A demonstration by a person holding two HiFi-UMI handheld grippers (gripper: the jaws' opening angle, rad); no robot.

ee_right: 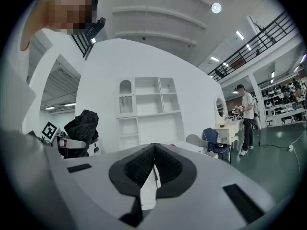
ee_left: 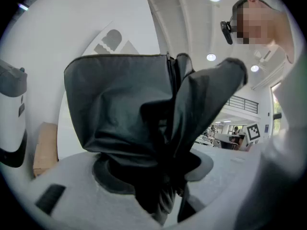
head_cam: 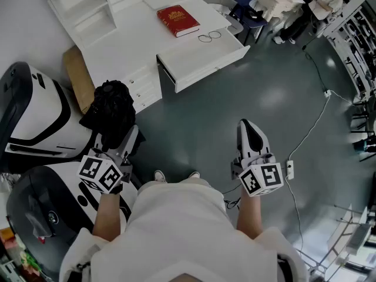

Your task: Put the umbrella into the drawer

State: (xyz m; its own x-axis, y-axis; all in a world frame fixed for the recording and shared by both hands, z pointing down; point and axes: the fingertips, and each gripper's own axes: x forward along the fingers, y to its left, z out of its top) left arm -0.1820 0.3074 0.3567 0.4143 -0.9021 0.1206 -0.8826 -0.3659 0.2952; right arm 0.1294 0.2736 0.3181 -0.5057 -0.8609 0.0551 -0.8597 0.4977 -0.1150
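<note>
A black folded umbrella (head_cam: 111, 107) sticks up from my left gripper (head_cam: 120, 135), which is shut on its lower end. In the left gripper view the crumpled umbrella fabric (ee_left: 144, 114) fills the middle and hides the tips of my left gripper (ee_left: 158, 176). The white desk's drawer (head_cam: 205, 57) stands pulled open ahead, with nothing visible inside. My right gripper (head_cam: 248, 126) hangs over the floor to the right, shut and empty. Its pads meet in the right gripper view (ee_right: 153, 150), where the umbrella (ee_right: 82, 126) shows at the left.
A red book (head_cam: 178, 20) and a pair of glasses (head_cam: 209, 37) lie on the desk top (head_cam: 135, 34). White machines (head_cam: 35, 116) and a cardboard box (head_cam: 78, 78) stand at the left. A power strip (head_cam: 290, 169) and cables lie on the floor. A person (head_cam: 320, 4) stands far right.
</note>
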